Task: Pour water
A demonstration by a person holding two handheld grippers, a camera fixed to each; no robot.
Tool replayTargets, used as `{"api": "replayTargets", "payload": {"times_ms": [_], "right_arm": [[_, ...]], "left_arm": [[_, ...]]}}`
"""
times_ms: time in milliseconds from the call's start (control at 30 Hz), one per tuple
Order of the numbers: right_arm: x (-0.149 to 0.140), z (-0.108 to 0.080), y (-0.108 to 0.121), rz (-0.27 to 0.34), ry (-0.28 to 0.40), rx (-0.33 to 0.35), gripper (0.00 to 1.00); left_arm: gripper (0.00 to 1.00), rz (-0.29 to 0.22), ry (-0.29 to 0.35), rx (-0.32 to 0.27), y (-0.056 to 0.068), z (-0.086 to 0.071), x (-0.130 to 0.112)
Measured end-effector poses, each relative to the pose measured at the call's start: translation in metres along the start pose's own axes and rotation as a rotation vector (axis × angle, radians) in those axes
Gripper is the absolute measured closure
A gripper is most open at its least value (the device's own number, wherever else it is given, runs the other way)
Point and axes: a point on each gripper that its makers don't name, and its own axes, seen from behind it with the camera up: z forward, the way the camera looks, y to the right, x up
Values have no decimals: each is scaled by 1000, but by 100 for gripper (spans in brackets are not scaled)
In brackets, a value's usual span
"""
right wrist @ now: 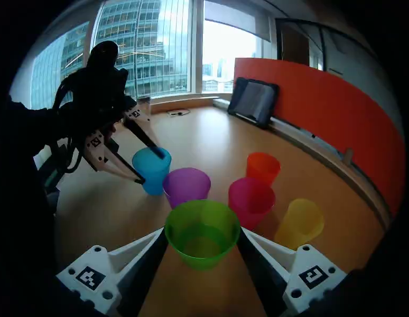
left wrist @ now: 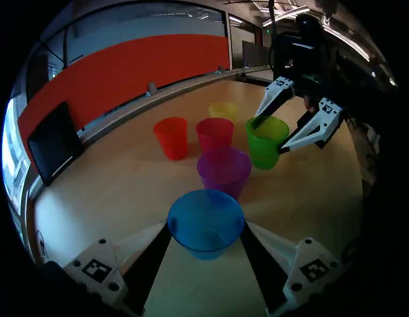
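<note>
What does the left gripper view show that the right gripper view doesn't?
Left gripper view: ceiling lights. Right gripper view: windows with towers outside. Shared: the blue cup in the left tongs, the green cup in the right tongs, the purple cup, red cup, orange cup, yellow cup, orange wall, black tablet and wooden table.

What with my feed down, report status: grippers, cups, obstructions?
Left gripper shut on blue translucent plastic cup. Right gripper shut on green translucent plastic cup. Purple plastic cup stands between them; both held cups upright.
</note>
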Motion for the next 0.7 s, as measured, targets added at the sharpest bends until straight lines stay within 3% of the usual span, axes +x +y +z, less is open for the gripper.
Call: {"api": "replayTargets", "payload": {"times_ms": [700], "right_arm": [[-15, 12, -5, -1, -27, -5, 8]], "left_arm": [[12, -30, -22, -12, 1, 3, -16]]}}
